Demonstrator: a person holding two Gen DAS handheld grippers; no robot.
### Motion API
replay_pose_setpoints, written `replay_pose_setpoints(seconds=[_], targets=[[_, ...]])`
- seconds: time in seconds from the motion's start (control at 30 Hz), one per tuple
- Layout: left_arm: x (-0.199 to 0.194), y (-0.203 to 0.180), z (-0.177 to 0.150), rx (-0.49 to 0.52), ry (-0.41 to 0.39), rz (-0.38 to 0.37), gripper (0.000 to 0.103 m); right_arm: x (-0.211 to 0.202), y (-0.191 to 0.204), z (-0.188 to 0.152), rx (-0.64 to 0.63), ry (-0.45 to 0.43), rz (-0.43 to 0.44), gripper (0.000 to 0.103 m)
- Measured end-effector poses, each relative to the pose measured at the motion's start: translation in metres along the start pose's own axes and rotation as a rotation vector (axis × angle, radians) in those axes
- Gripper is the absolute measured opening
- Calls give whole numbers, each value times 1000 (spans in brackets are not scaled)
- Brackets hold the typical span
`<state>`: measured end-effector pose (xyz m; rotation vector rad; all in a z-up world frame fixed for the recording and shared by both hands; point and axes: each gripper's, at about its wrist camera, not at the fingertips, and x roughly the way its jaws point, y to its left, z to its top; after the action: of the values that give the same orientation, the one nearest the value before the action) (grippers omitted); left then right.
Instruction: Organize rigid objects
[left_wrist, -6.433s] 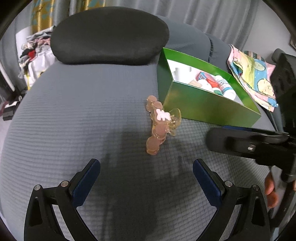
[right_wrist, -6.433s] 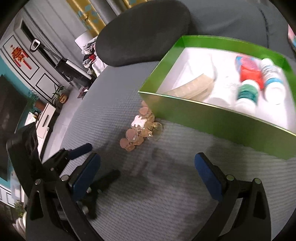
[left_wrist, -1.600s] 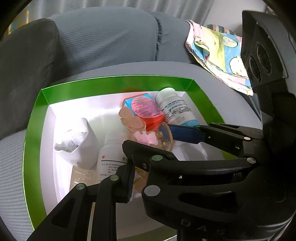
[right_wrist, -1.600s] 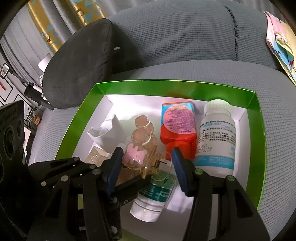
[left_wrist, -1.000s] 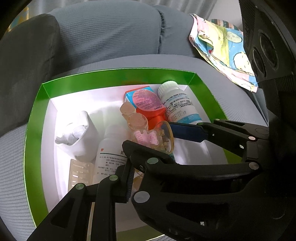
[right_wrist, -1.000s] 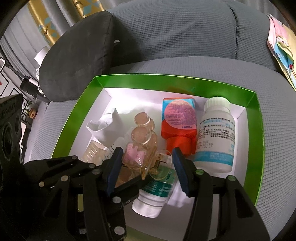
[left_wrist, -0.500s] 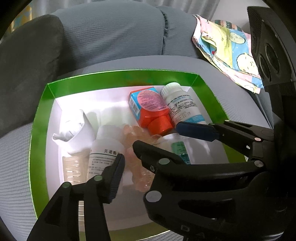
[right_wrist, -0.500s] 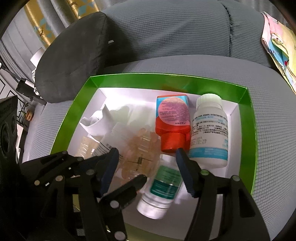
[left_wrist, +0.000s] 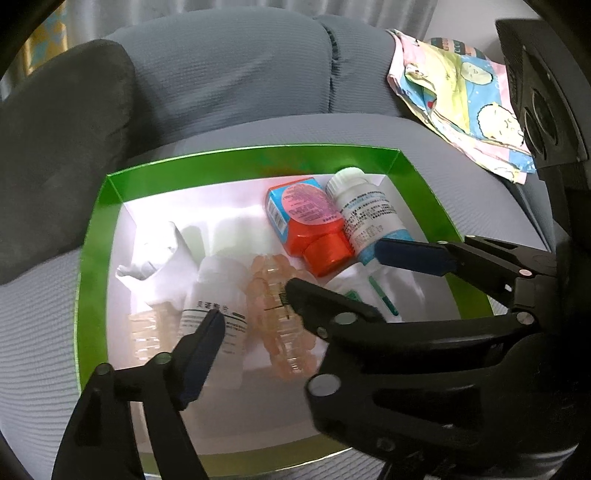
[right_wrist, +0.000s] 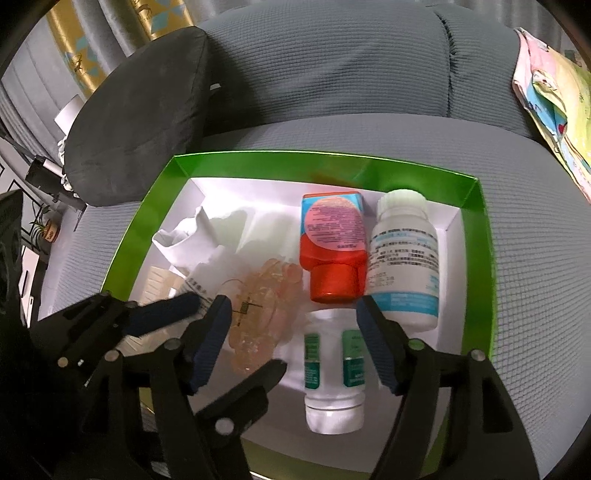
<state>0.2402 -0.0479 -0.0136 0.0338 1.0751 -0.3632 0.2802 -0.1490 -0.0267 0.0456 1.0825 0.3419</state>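
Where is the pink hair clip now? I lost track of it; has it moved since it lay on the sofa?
Yes. The hair clip went from the grey cushion beside the green box into it, lying among the bottles, released by both tools.

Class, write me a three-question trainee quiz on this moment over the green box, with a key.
1. True or false: the hair clip lies inside the green box.
2. What lies directly right of the red bottle in the right wrist view? A) white bottle with blue band B) crumpled tissue C) hair clip
3. Fill in: both the left gripper and the right gripper are ___.

Key: 1 true. 2 A. 3 open; their jaws have just been opening, and neither presses on the clip.
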Motion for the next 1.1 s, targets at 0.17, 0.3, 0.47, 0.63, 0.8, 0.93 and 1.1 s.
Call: replay_pose_setpoints(seconds=[0.17, 0.3, 0.47, 0.63, 0.8, 0.93, 1.1], targets=[[-3, 3, 0, -12, 3, 3, 78, -9, -4, 2, 7, -11, -11, 75], [-6, 4, -2, -12, 4, 20, 81, -14, -7, 3, 15, -15, -17, 76], [-9, 6, -3, -19, 2, 36, 83, -18, -7, 2, 16, -20, -31, 86], [-11, 8, -3, -26, 6, 60, 86, -22, -5, 2, 12, -22, -39, 87], [-17, 10, -5, -28, -2, 88, 94, -28, -4, 3, 9, -41, -60, 98], [-22, 13, -7, -40, -7, 102, 94, -34, -5, 3, 6, -54, -86, 101], [-32, 15, -12, -41, -18, 127, 95, -48, -6, 2, -11, -96, -163, 102]])
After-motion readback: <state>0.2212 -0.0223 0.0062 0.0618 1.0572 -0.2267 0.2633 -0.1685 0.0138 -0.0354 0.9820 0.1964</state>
